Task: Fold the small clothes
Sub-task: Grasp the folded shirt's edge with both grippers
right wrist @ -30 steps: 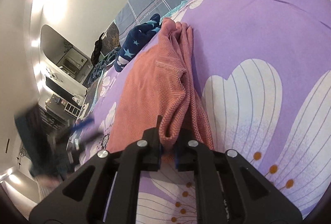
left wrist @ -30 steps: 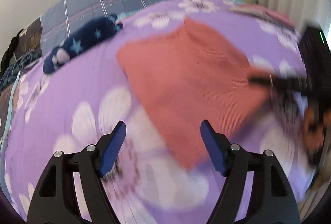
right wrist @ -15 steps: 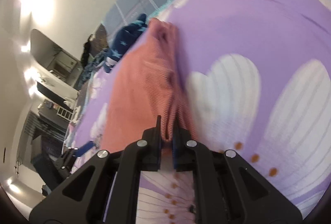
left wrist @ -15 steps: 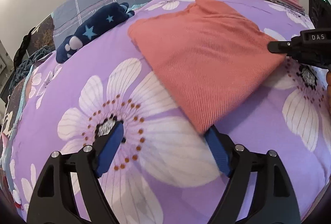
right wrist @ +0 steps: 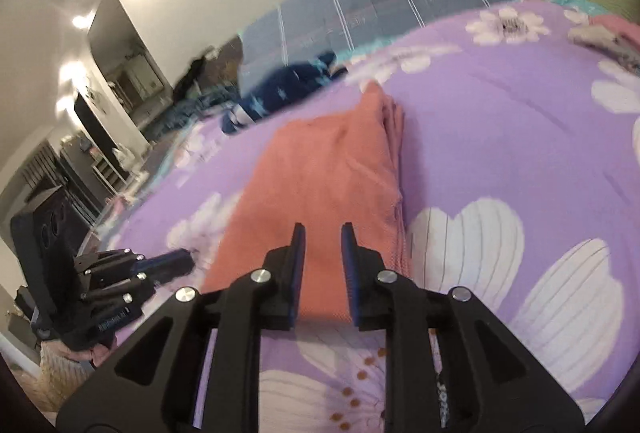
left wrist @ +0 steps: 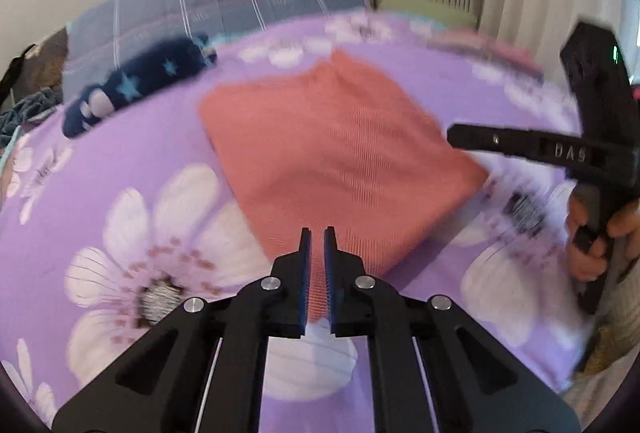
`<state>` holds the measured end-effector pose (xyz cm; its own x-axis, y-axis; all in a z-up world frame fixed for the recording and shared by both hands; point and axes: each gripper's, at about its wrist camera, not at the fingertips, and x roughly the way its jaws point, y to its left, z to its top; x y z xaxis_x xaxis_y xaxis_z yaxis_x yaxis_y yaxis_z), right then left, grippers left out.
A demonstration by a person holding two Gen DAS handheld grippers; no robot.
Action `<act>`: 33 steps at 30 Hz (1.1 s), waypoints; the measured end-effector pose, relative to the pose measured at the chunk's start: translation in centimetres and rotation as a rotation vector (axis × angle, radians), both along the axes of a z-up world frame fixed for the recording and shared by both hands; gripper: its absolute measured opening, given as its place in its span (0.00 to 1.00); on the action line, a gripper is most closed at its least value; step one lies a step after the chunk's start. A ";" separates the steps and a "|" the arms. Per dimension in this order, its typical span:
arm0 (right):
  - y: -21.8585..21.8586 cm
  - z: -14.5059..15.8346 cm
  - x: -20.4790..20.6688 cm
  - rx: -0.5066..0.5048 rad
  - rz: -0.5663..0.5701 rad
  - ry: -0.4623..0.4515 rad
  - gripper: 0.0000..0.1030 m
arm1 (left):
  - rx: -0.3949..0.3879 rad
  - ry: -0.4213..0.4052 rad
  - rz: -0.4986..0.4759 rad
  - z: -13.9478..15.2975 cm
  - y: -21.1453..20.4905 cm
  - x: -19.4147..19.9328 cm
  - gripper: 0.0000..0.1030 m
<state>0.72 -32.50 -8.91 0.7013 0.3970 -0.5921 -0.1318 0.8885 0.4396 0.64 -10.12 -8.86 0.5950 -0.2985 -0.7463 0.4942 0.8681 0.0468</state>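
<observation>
Left gripper (left wrist: 317, 233): fingers (left wrist: 305, 245) drawn nearly together over the near corner of the cloth (left wrist: 336, 157), fabric showing in the thin slot between them; probably pinching that corner, though blur leaves it short of certain. Right gripper (right wrist: 322, 229): fingers (right wrist: 298, 245) a little apart, straddling the near edge of the same cloth (right wrist: 320, 169); gap visible between pads and fabric, so apparently not clamped. Seen from the left camera, right gripper (left wrist: 520, 145) reaching in from the right, tip at the cloth's right corner, held in a hand (left wrist: 600, 237).

Cloth: salmon-pink ribbed knit, lying near the middle of the bed (left wrist: 120, 153) on a purple floral cover. Already doubled into a compact, roughly square packet; several layered edges stacked along its right side in the right camera. Top face mostly flat, slight bunching at the far corner.

Judged progress: most folds on this piece seemingly done; left to do, perhaps one more fold or a tidy-up, then setting aside. Far right, a pile (right wrist: 612, 27) of pinkish items, possibly finished pieces, too blurred to confirm. Far left, a navy starred garment (left wrist: 136, 89), loose and unfolded, likely still waiting.
</observation>
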 end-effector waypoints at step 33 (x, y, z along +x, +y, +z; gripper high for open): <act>-2.1 4.1 17.3 0.090 0.181 -0.120 0.07 | -0.566 0.196 0.204 -0.4 5.7 19.7 0.14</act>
<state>17.99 -34.61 -4.78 0.6769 0.5702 -0.4655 -0.3415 0.8035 0.4876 20.29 -4.41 -9.27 0.5496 -0.5741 -0.6069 0.2691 0.8094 -0.5220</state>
